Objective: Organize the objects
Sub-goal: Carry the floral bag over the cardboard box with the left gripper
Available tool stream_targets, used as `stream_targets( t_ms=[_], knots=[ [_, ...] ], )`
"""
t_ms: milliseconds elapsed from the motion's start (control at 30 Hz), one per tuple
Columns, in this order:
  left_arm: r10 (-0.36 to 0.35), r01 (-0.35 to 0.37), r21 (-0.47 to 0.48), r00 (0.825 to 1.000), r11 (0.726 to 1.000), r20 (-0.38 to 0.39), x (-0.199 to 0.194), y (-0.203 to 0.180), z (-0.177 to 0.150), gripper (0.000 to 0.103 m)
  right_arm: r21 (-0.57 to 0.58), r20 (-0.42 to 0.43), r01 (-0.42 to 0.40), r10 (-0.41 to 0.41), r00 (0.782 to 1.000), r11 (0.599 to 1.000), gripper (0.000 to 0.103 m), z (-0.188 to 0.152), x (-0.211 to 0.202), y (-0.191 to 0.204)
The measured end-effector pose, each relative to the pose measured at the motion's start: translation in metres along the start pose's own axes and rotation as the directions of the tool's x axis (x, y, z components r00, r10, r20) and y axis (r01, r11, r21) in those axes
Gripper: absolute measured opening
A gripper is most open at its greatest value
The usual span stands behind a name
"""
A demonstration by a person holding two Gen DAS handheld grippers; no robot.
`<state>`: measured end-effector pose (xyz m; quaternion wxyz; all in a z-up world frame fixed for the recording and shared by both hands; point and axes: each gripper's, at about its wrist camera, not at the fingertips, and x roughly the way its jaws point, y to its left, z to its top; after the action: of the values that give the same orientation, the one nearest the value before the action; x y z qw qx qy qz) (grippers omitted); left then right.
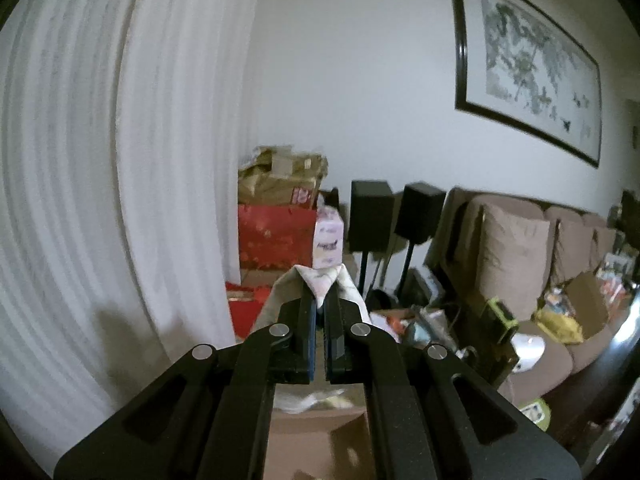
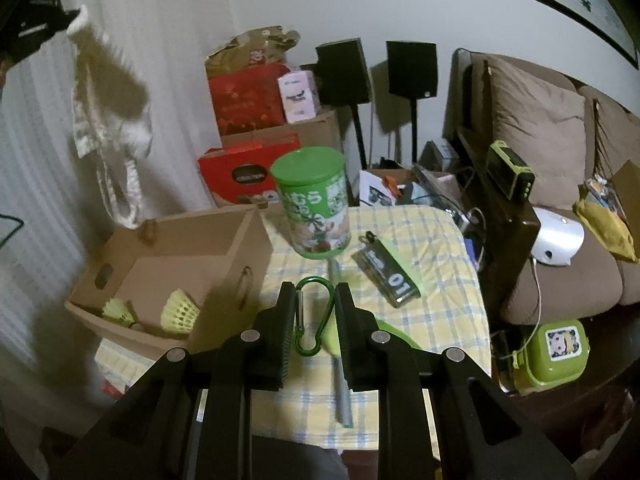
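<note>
I inspect a cluttered living room. The tabletop [image 2: 420,312] carries a yellow, blue and white checked cloth, soft and slightly wrinkled. Behind it hang pale pleated curtains [image 1: 80,160]; a white wall bears a dark-framed painting [image 1: 528,68]. At far centre stand red gift boxes [image 2: 246,96] stacked on brown cartons, and two black speakers [image 2: 412,68] on thin stands. A brown upholstered sofa [image 2: 560,264] with square cushions fills the right side.

On the cloth I note a round green-lidded canister [image 2: 316,208] with a printed paper label, standing upright at the far middle. Just right of it lies a flat rectangular tag [image 2: 390,276], dark with a pale green edge, marked "01". A slim grey metal rod [image 2: 342,392] lies under the right fingers, running toward me. At the left sits an open cardboard box [image 2: 180,264] with cut handle slots; two yellow-green feathered shuttlecocks [image 2: 178,312] rest inside.

The right gripper [image 2: 314,300] has its fingers drawn narrowly in, pinching a green metal carabiner [image 2: 314,316] with a silver gate; the clip sits upright between the ribbed pads, above the near part of the cloth.

The left gripper [image 1: 319,304] has its fingers pressed together on a pale printed fabric bag [image 1: 320,280]. In the right wrist view that bag [image 2: 112,120] hangs limp, handles dangling, high at the far left above the box.
</note>
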<state>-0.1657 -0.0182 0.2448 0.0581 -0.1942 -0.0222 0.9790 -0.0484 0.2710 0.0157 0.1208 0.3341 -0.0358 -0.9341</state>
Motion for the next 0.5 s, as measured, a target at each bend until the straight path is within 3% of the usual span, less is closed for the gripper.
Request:
stream_targets(
  t_ms=[300, 500],
  knots=[
    [-0.019, 0.018, -0.005, 0.991, 1.0, -0.133, 0.017, 0.019, -0.067, 0.002, -0.034, -0.021, -0.061, 0.061, 0.998, 0.998, 0.019, 0.009, 0.015, 0.024],
    [-0.054, 0.052, -0.016, 0.973, 0.999, -0.226, 0.028, 0.022, -0.117, 0.002, 0.027, -0.055, -0.186, 0.187, 0.981, 0.982, 0.019, 0.012, 0.025, 0.021]
  ],
)
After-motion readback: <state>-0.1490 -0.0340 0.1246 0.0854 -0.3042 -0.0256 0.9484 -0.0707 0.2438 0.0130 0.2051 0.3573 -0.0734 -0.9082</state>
